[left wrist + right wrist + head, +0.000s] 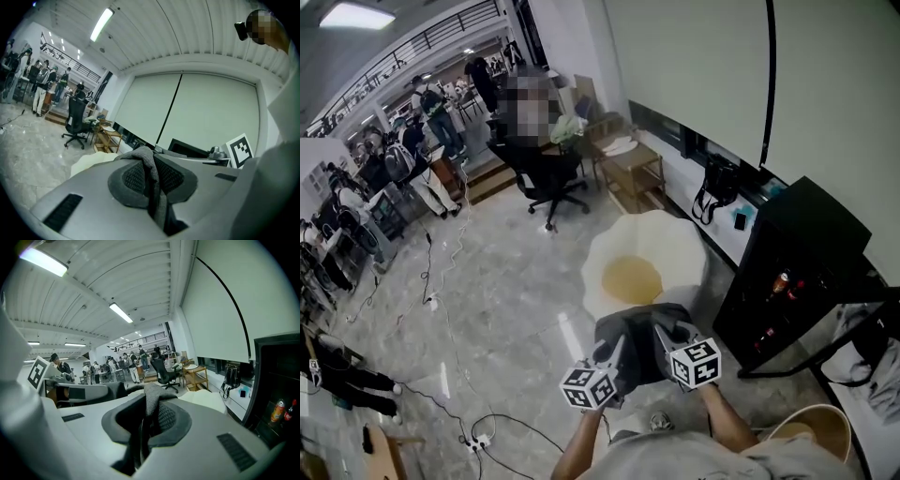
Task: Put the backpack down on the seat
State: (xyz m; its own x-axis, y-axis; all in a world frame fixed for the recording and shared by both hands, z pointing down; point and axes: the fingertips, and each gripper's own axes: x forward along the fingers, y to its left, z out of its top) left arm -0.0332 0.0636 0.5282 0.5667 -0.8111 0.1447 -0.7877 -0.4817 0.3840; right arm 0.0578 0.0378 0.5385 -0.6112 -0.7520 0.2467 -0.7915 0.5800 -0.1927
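In the head view a grey backpack (639, 339) hangs between my two grippers over the marble floor. It is just short of a cream flower-shaped seat (673, 246) with a yellowish cushion. My left gripper (613, 352) is shut on a fold of the backpack's grey fabric (149, 164). My right gripper (669, 336) is shut on another fold of that fabric (153, 398). The seat's cream edge (90, 162) shows past the left jaws. It also appears to the right of the right jaws as a cream seat edge (207, 399). Most of the bag is hidden in both gripper views.
A black drinks cabinet (792, 267) stands right of the seat, and a second round seat (814, 433) is at bottom right. Behind are a black office chair (546, 176), a wooden cart (634, 171) and a dark bag (718, 187) by the wall. Cables and a power strip (478, 441) lie on the floor; people (424, 141) stand far left.
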